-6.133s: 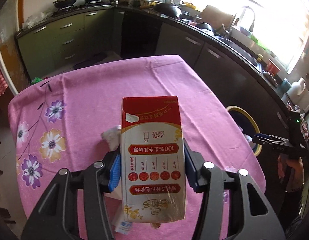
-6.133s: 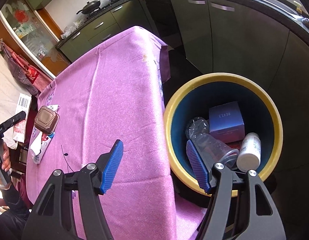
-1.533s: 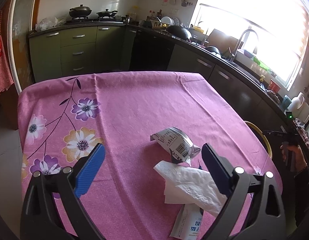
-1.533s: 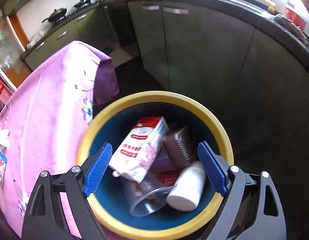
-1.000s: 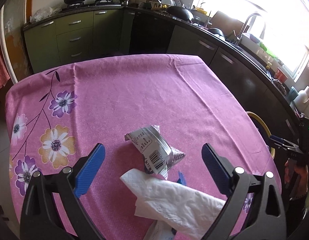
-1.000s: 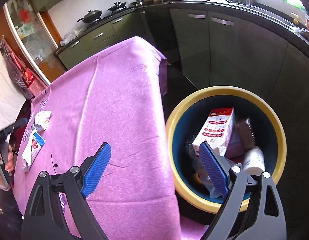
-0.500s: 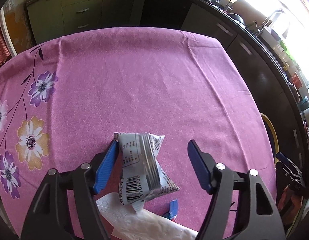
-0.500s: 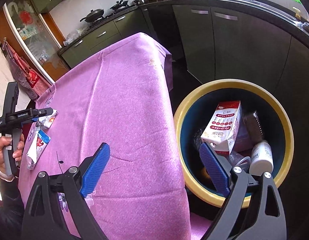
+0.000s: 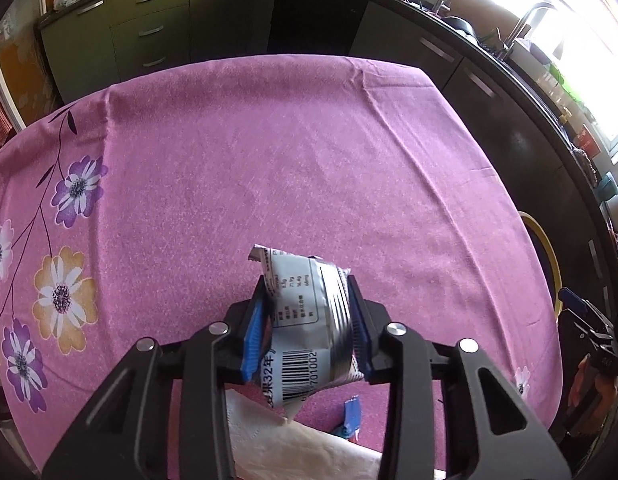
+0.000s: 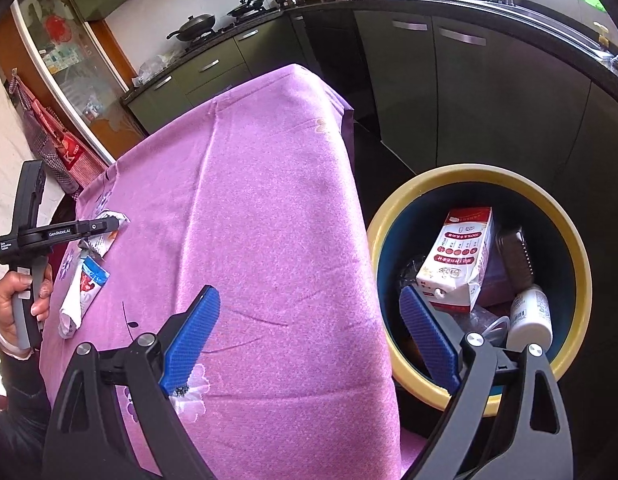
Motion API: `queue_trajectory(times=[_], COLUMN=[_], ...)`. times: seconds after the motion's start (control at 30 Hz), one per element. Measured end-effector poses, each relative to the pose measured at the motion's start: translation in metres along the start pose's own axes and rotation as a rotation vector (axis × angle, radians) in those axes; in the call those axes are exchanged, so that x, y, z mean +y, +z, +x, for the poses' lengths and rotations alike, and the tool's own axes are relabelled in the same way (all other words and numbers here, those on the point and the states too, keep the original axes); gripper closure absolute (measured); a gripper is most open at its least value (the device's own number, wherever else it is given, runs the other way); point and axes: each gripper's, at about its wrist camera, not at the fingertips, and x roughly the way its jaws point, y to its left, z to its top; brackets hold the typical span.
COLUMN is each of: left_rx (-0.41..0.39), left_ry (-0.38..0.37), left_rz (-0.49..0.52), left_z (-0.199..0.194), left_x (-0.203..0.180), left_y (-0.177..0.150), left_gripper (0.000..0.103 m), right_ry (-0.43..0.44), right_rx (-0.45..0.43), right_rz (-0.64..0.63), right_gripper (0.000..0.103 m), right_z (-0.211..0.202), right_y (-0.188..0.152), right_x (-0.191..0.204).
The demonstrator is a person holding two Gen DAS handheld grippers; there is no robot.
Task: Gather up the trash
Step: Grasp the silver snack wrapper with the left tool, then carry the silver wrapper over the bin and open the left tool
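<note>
Two views are examined, left wrist first.

Left wrist view: the wrapper lies with its long axis running away from the camera, torn end pointing toward the far side of the table and barcode end nearest the lens. It is a crumpled silver and white packet with printed text, a nutrition panel and a barcode. The left gripper has just been closing, and its blue pads now press both sides of the wrapper at a narrow spread. A white tissue lies on the pink floral cloth just below the wrapper, with a small blue scrap beside it. The bin shows as a yellow rim past the table's right edge.

Right wrist view: the right gripper hangs with jaws wide apart and nothing between them, one pad over the cloth edge, the other over the bin. Inside the bin a red and white carton leans against the wall, a white bottle and a brown container beside it. At far left a hand grips the other tool's handle, its tips on the wrapper; a second packet lies nearby.
</note>
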Motion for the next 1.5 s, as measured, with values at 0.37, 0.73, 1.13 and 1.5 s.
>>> queue_trajectory(times=[0.37, 0.73, 1.13, 1.5], left_rx=[-0.068, -0.037, 0.074, 0.019], left_ry=[-0.026, -0.206, -0.331, -0.346], left_rz=[0.111, 0.381, 0.53, 0.462], left_z=[-0.039, -0.045, 0.043, 0.046], left_x=[-0.038, -0.204, -0.393, -0.375], left_y=[0.006, -0.004, -0.01, -0.012], left_gripper=[0.068, 0.067, 0.067, 0.033], right_ry=[-0.002, -0.152, -0.227, -0.219], right_rx=[-0.05, -0.17, -0.236, -0.224], right_rz=[0.023, 0.162, 0.288, 0.305], right_gripper=[0.013, 0.013, 0.013, 0.013], right_z=[-0.026, -0.098, -0.16, -0.162], right_y=[-0.003, -0.022, -0.067, -0.074], right_x=[-0.015, -0.09, -0.155, -0.162])
